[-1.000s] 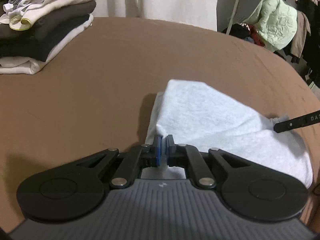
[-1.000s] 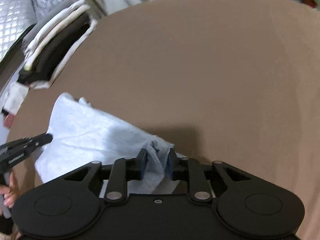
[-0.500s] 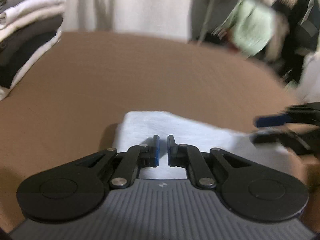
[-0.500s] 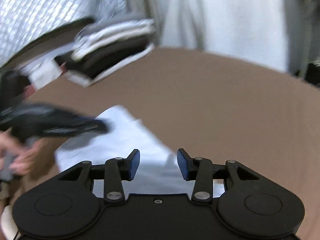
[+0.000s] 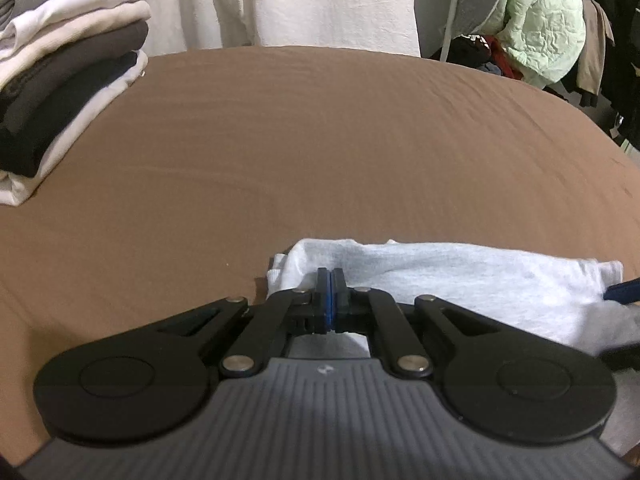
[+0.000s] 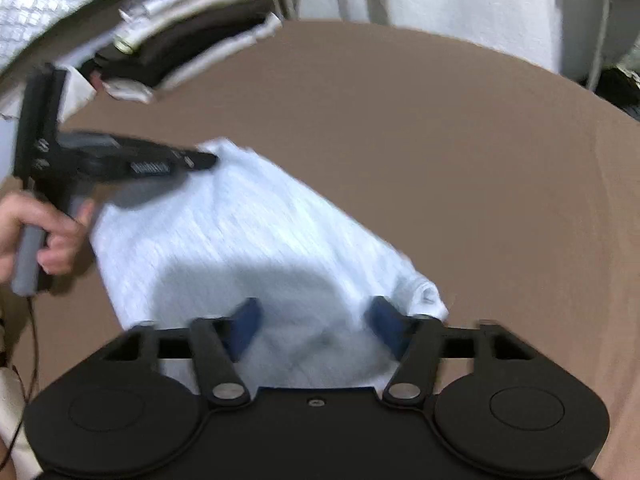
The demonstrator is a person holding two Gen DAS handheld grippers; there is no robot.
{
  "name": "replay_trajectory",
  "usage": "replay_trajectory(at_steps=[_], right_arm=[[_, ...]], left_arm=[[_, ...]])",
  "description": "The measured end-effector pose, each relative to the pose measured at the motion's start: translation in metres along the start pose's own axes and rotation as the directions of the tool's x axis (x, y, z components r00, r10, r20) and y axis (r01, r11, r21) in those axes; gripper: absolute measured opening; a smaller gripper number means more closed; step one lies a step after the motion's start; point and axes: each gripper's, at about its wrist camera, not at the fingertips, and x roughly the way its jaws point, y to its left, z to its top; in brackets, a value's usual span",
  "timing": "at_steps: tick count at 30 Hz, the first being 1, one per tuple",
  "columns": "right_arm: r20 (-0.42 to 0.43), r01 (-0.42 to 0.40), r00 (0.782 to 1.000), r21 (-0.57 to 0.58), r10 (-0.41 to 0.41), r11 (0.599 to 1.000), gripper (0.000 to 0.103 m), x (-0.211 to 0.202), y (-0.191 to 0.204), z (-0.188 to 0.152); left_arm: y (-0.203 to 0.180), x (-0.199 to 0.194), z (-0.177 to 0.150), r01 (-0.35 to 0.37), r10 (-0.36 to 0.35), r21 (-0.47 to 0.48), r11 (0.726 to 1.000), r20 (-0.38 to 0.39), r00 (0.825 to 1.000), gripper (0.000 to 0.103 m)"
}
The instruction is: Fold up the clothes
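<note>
The left gripper (image 5: pixel 330 276) has its jaws pressed together, blue pads meeting with no cloth visibly caught between them; it sits just over the near left corner of the pale grey-white knitted garment (image 5: pixel 460 280), probably to press that corner flat or having let it down. The right gripper (image 6: pixel 316 320) has its jaws opening, wide apart above the garment's other end, with cloth below them but nothing pinched. That reads as a release after laying a fold.

The garment lies as a folded oblong near the front edge of the brown cloth-covered surface (image 5: pixel 320 140), which I cannot tell to be a bed or a desk. It is flat enough to look close to finished, though one rolled corner sticks out beside the right jaws.

In the right wrist view a person's hand (image 6: pixel 32 232) grips the left tool's grey handle. Far back on the left stands the stack of folded white, cream, grey and black clothes (image 5: pixel 64 92), likely where this piece belongs next. A pale green quilted jacket (image 5: pixel 544 28) hangs behind.

There is small lettering on the left tool's finger, too blurred to read; no brand or label can be made out.
</note>
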Motion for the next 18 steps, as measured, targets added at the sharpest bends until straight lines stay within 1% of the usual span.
replay_trajectory(at_steps=[1, 2, 3, 6, 8, 9, 11, 12, 13, 14, 15, 16, 17, 18], right_arm=[[-0.023, 0.012, 1.000, 0.013, -0.012, 1.000, 0.089, 0.002, -0.001, -0.001], [-0.041, 0.016, 0.999, 0.048, -0.015, 0.999, 0.096, 0.003, -0.006, -0.004], [-0.058, 0.021, 0.998, 0.084, -0.016, 0.996, 0.096, 0.004, -0.011, -0.007], [-0.060, -0.014, 0.998, 0.179, 0.025, 0.984, 0.096, -0.001, -0.026, -0.013], [-0.046, 0.011, 0.999, 0.164, -0.004, 0.986, 0.096, -0.006, -0.025, -0.013], [-0.038, 0.022, 0.999, 0.158, -0.016, 0.987, 0.096, -0.008, -0.024, -0.015], [-0.016, 0.040, 0.999, 0.157, -0.038, 0.987, 0.096, -0.014, -0.023, -0.017], [-0.003, 0.046, 0.999, 0.162, -0.046, 0.986, 0.096, -0.017, -0.023, -0.019], [0.011, 0.053, 0.998, 0.167, -0.055, 0.985, 0.095, -0.020, -0.023, -0.020], [0.055, 0.057, 0.996, 0.174, -0.067, 0.983, 0.093, -0.027, -0.024, -0.021], [0.143, 0.048, 0.987, 0.166, -0.072, 0.985, 0.093, -0.042, -0.024, -0.021], [0.216, 0.017, 0.975, 0.144, -0.048, 0.989, 0.093, -0.053, -0.022, -0.020], [0.287, -0.012, 0.958, 0.119, -0.023, 0.993, 0.093, -0.064, -0.019, -0.019], [0.317, -0.073, 0.948, 0.121, 0.031, 0.990, 0.093, -0.067, -0.019, -0.018]], left_arm=[[0.002, 0.000, 0.000, 0.003, -0.003, -0.002, 1.000, 0.002, 1.000, 0.003], [0.004, 0.000, 0.001, 0.007, -0.007, -0.012, 1.000, 0.003, 1.000, 0.003], [0.007, 0.000, 0.001, 0.011, -0.011, -0.027, 1.000, 0.005, 1.000, 0.003], [0.015, -0.002, 0.005, 0.005, -0.004, -0.067, 0.998, 0.013, 1.000, 0.003], [0.022, -0.015, 0.008, -0.010, 0.012, -0.093, 0.996, 0.023, 1.000, 0.006], [0.026, -0.022, 0.009, -0.017, 0.020, -0.106, 0.994, 0.027, 0.999, 0.010], [0.033, -0.041, 0.008, -0.064, 0.070, -0.137, 0.988, 0.036, 0.997, 0.053], [0.036, -0.052, 0.005, -0.071, 0.079, -0.155, 0.985, 0.049, 0.996, 0.058], [0.039, -0.063, 0.001, -0.055, 0.066, -0.179, 0.982, 0.061, 0.996, 0.059], [0.043, -0.071, -0.003, -0.001, 0.019, -0.222, 0.975, 0.080, 0.997, 0.059], [0.048, -0.079, -0.006, 0.065, -0.038, -0.271, 0.960, 0.106, 0.994, 0.059], [0.052, -0.086, -0.010, 0.132, -0.093, -0.317, 0.939, 0.134, 0.987, 0.059], [0.056, -0.087, -0.012, 0.208, -0.160, -0.369, 0.906, 0.155, 0.975, 0.059], [0.058, -0.083, -0.012, 0.268, -0.218, -0.412, 0.871, 0.165, 0.962, 0.058]])
